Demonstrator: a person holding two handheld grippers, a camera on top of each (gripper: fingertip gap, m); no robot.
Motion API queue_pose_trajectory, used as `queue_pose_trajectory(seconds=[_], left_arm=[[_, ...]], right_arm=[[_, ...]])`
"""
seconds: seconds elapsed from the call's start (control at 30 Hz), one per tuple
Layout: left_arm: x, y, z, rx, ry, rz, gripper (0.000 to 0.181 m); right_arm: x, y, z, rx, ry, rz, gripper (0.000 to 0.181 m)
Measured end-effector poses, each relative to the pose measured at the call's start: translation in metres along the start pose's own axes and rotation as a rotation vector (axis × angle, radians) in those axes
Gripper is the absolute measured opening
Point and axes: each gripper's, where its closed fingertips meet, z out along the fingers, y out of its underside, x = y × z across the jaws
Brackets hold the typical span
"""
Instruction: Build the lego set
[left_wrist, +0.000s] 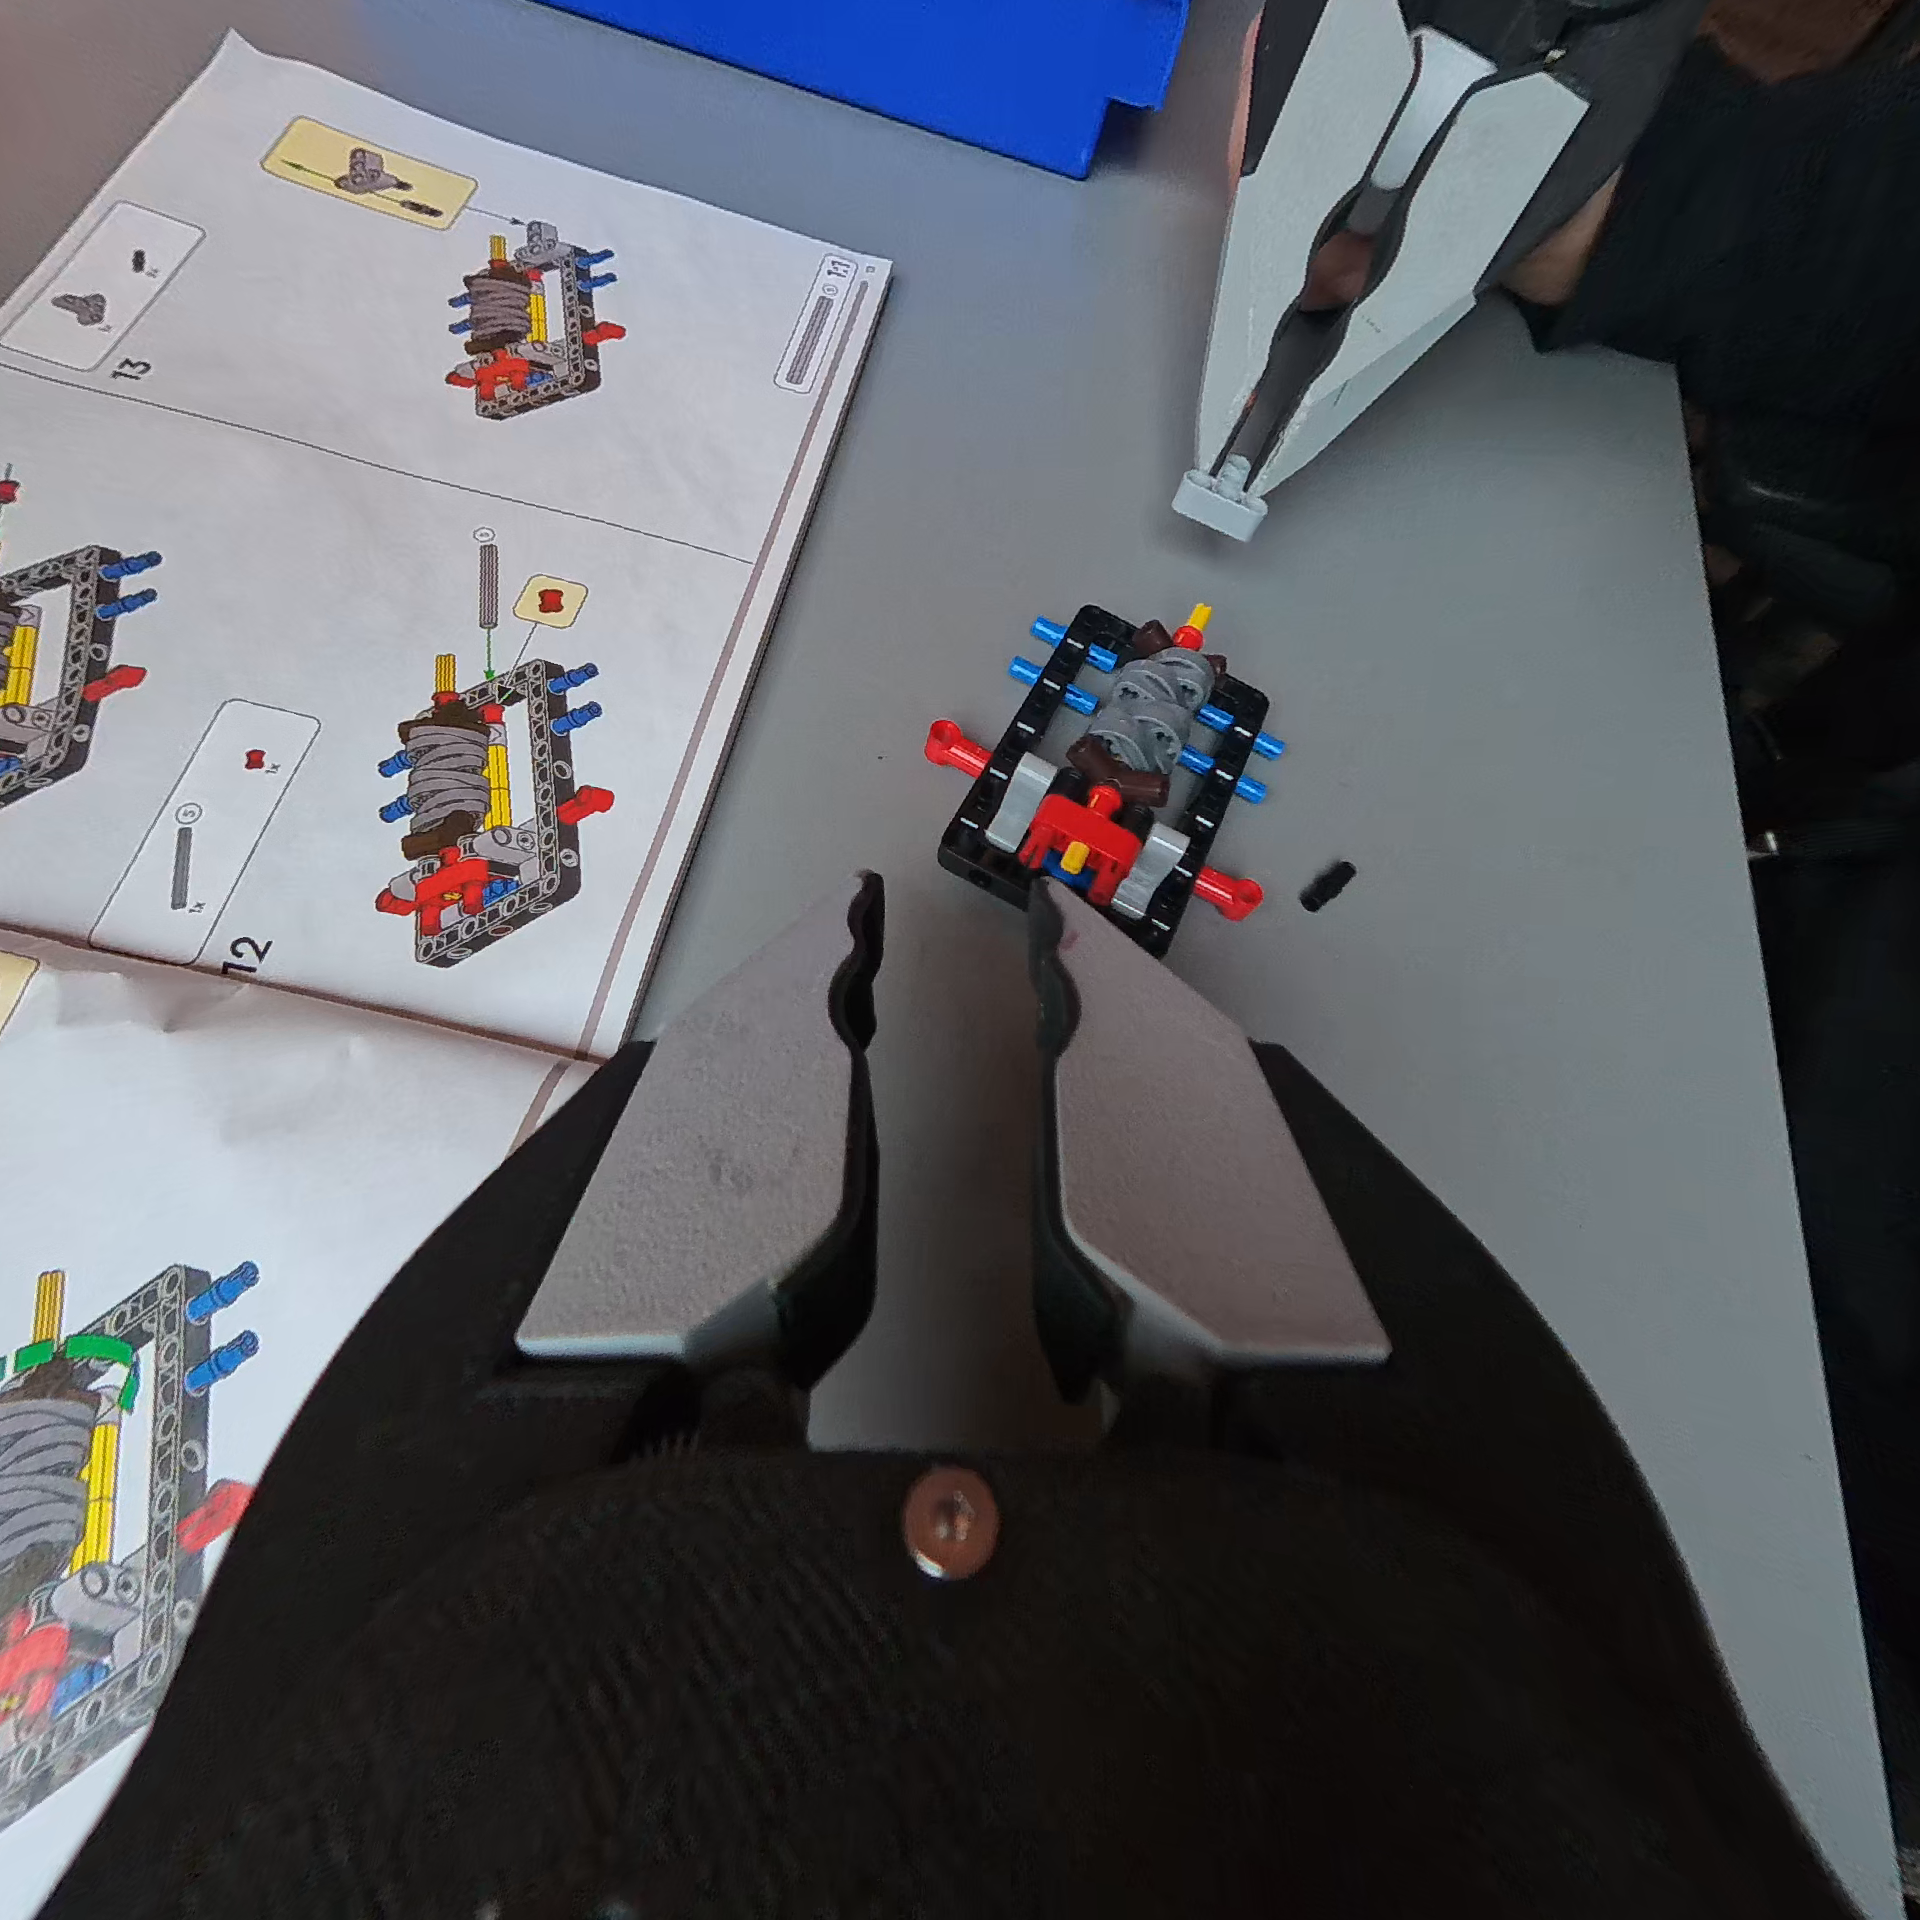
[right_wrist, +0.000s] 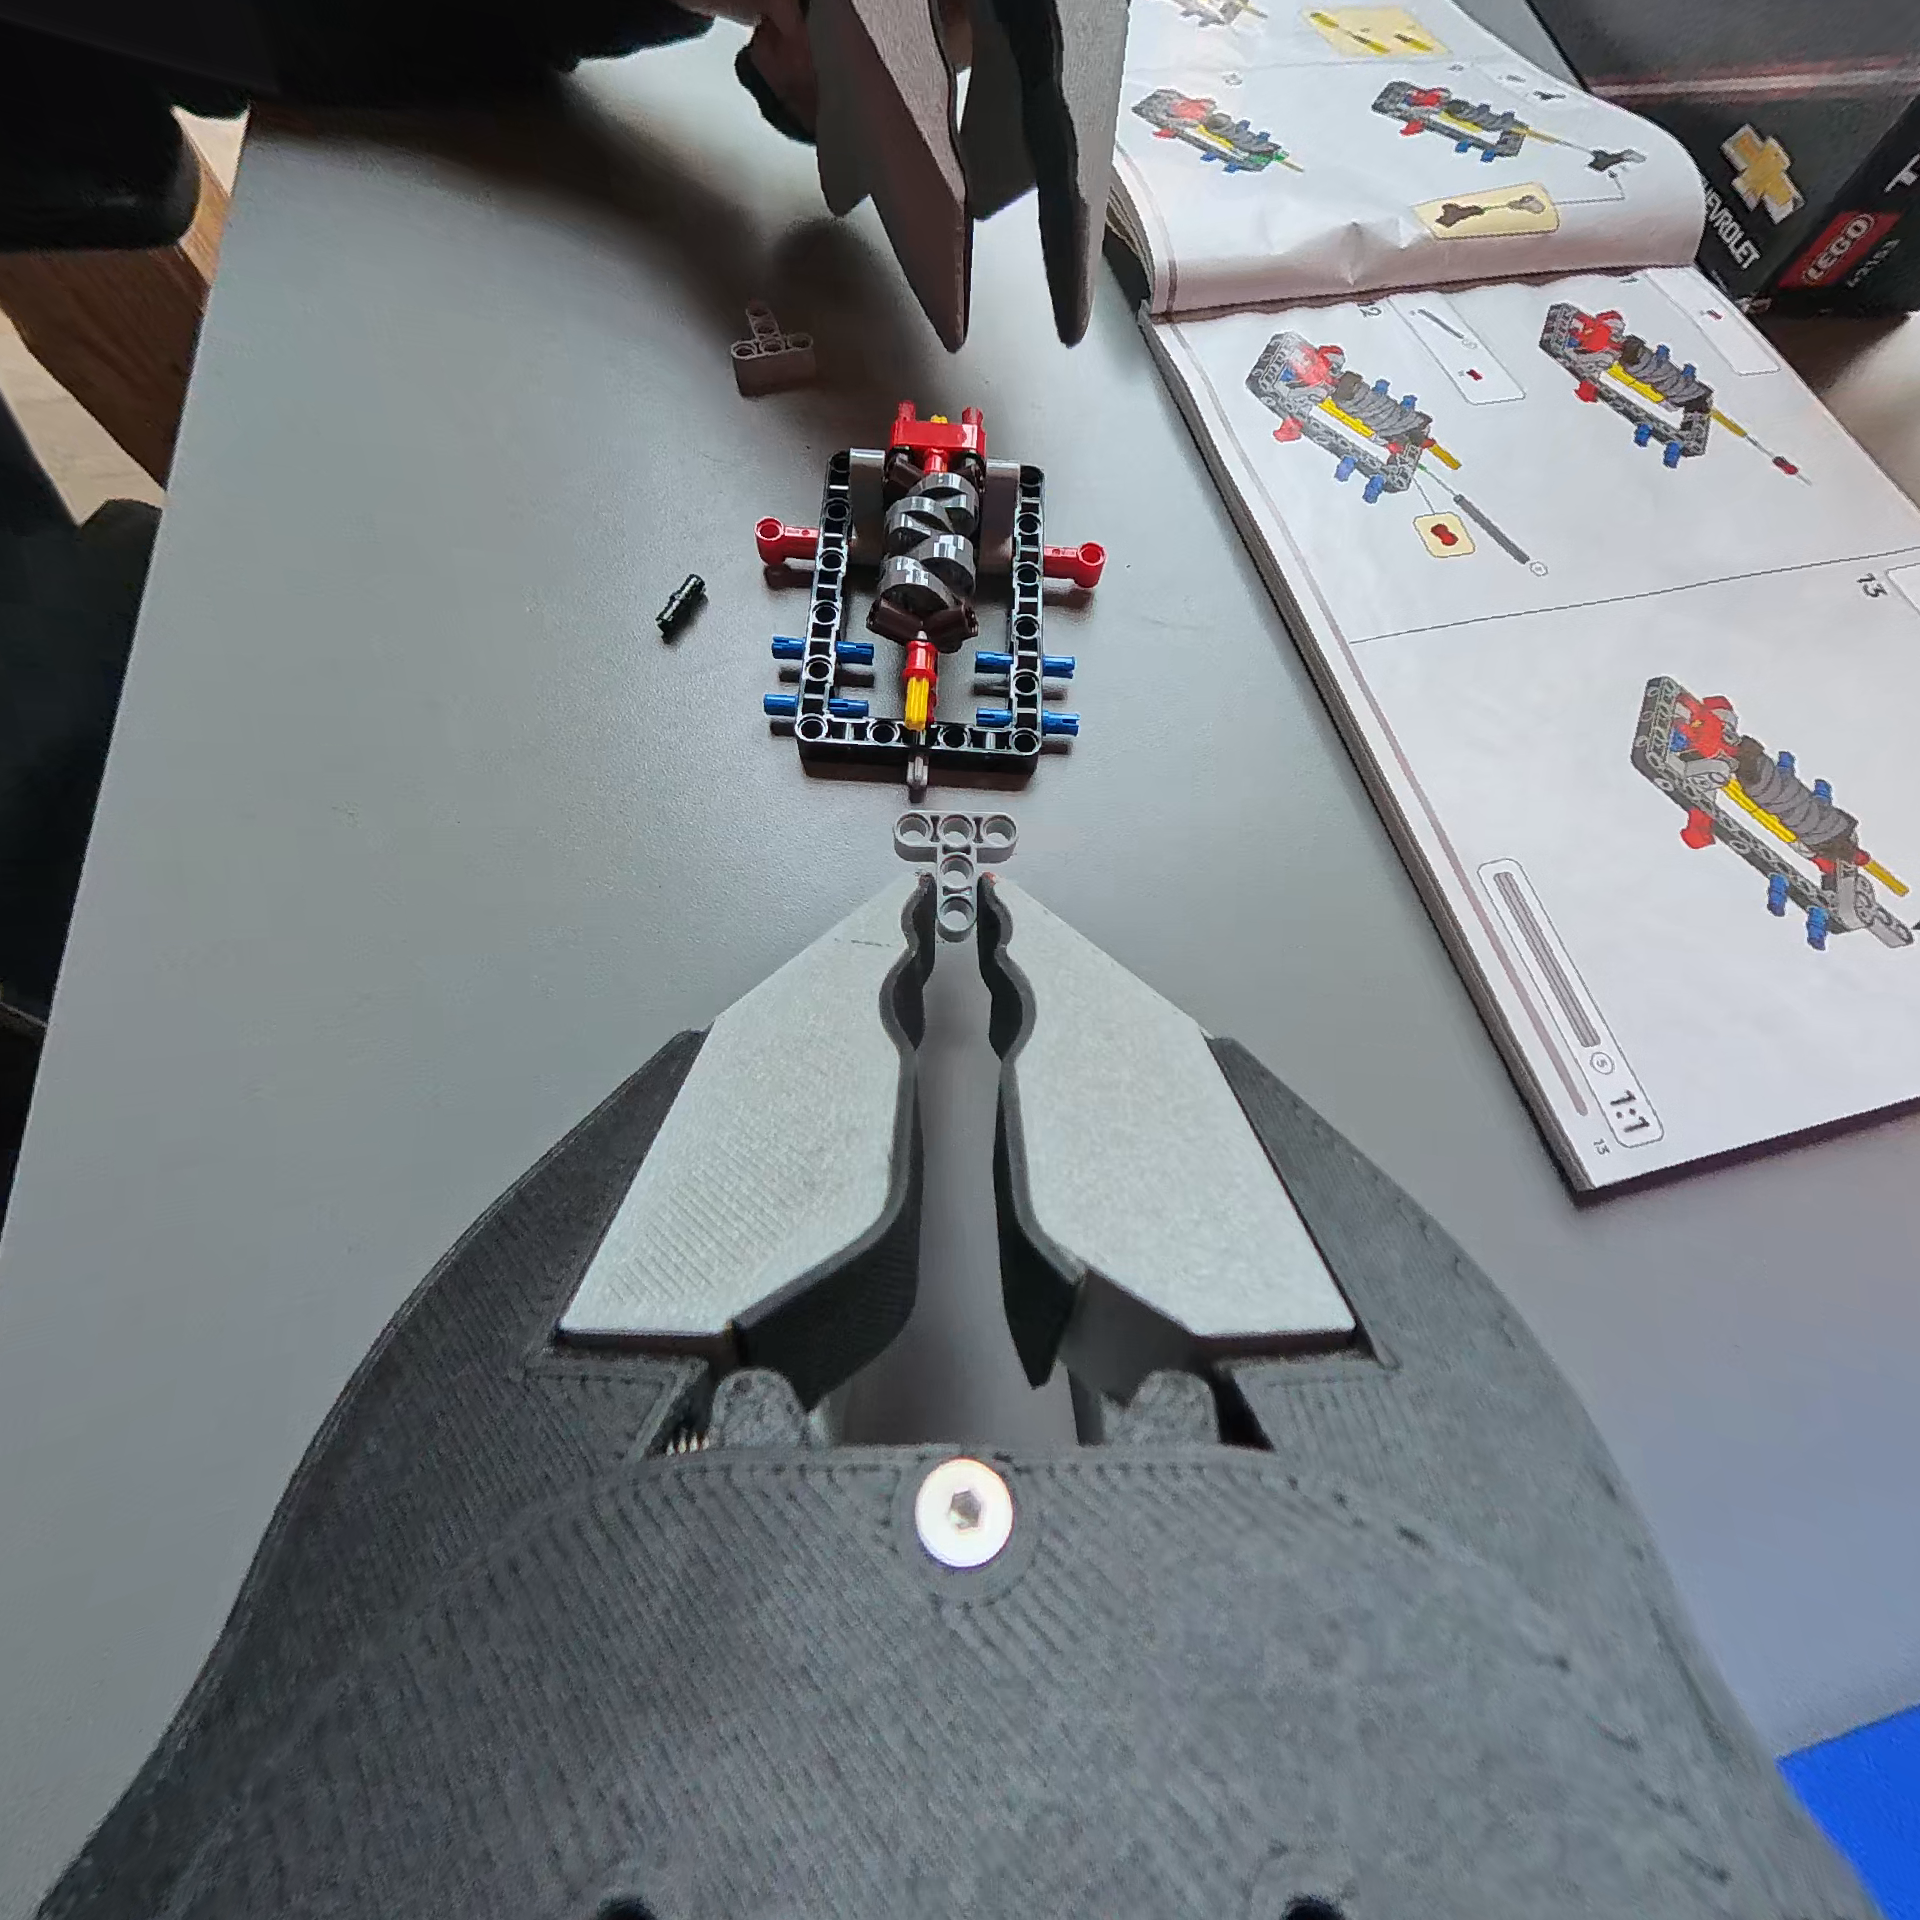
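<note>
On the grey table (right_wrist: 416, 935), the right gripper (right_wrist: 954, 883) is pinching a grey T-shaped piece (right_wrist: 954, 847) just near of the black-framed assembly (right_wrist: 925, 592); the left gripper (left_wrist: 956, 904) is hovering spread, empty, at its far end.

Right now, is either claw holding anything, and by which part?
The right claw pinches the light grey T-shaped piece by its stem, crossbar pointing out toward the black frame assembly. The left claw is open and empty.

Black frame build (right_wrist: 920, 603) flat on table, grey crank inside; loose black pin (right_wrist: 681, 606) at 9 o'clock; grey T-beam (right_wrist: 954, 857) at 6.
</note>
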Motion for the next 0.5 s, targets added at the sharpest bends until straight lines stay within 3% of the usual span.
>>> queue_pose_trajectory(seconds=[0.5], left_arm=[[-0.0050, 0.0061, 0.0063, -0.005, -0.001, 0.032, 0.024]], right_arm=[[0.0019, 0.0019, -0.0020, -0.004, 0.031, -0.019, 0.004]])
